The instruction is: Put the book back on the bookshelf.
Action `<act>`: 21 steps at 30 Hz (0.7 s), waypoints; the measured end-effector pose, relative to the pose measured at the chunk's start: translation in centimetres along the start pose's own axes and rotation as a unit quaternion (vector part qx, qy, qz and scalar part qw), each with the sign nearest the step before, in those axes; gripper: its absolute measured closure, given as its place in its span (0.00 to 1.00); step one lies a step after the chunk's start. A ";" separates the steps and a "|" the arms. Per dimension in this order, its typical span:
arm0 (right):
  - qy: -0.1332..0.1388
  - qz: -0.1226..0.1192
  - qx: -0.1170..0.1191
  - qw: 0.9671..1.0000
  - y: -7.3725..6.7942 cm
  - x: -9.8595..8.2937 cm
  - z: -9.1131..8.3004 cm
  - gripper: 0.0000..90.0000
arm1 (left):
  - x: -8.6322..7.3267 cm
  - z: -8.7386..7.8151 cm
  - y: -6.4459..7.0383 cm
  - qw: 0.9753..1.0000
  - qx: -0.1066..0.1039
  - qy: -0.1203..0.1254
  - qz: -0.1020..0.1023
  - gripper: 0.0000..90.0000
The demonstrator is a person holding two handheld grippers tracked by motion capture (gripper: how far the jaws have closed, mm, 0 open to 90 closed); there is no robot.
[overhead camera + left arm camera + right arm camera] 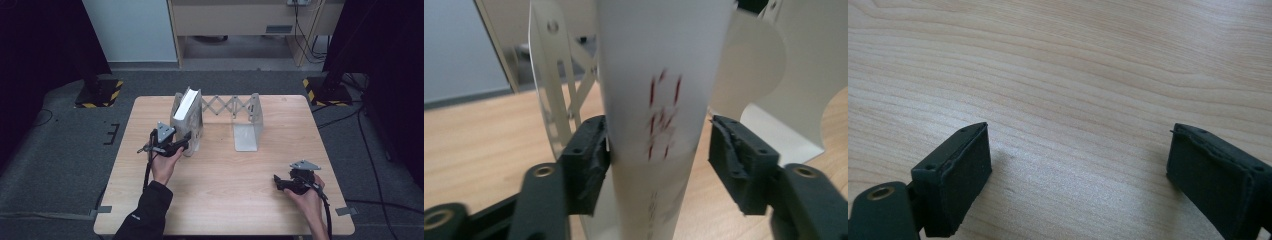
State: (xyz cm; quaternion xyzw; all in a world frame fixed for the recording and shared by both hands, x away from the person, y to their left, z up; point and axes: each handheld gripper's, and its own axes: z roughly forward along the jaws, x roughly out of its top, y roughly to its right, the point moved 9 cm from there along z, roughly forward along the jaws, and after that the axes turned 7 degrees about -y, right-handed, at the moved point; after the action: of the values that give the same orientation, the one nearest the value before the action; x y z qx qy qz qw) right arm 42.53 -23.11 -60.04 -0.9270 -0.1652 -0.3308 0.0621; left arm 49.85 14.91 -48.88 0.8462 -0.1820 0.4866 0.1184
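White book (pixel 186 111) upright at far left of surface (pixel 225 190), in left end of expanding rack (pixel 248 126). Left gripper (pixel 658 150) at book's near spine, jaws parted either side: one pad touching, other just clear, no firm hold. Right gripper (pixel 290 183) low at near right, well apart from book, jaws wide, nothing between, bare wood beneath.

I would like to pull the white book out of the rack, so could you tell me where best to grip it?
Grip the white book across its spine, coming from the person's side: it stands upright in the expanding bookend rack, spine facing out, narrow enough for the left gripper fingers.
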 end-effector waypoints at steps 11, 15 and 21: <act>-0.001 0.000 0.000 1.000 0.0 0.0 0.0 0.12 | -1.0 0.8 -0.2 1.000 0.003 0.016 -0.015 0.56; -0.001 0.000 0.000 1.000 0.0 0.0 0.0 0.12 | -0.8 1.1 -0.2 0.999 0.020 0.025 -0.014 0.57; -0.001 0.000 0.000 1.000 0.0 0.0 0.0 0.12 | -0.6 1.8 0.0 0.999 0.029 0.035 -0.019 0.57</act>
State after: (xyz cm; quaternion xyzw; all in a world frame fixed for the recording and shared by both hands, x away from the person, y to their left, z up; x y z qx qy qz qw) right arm 42.52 -23.11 -60.04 -0.9274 -0.1654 -0.3298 0.0622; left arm 50.97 14.36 -50.30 0.8353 -0.1471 0.5184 0.1090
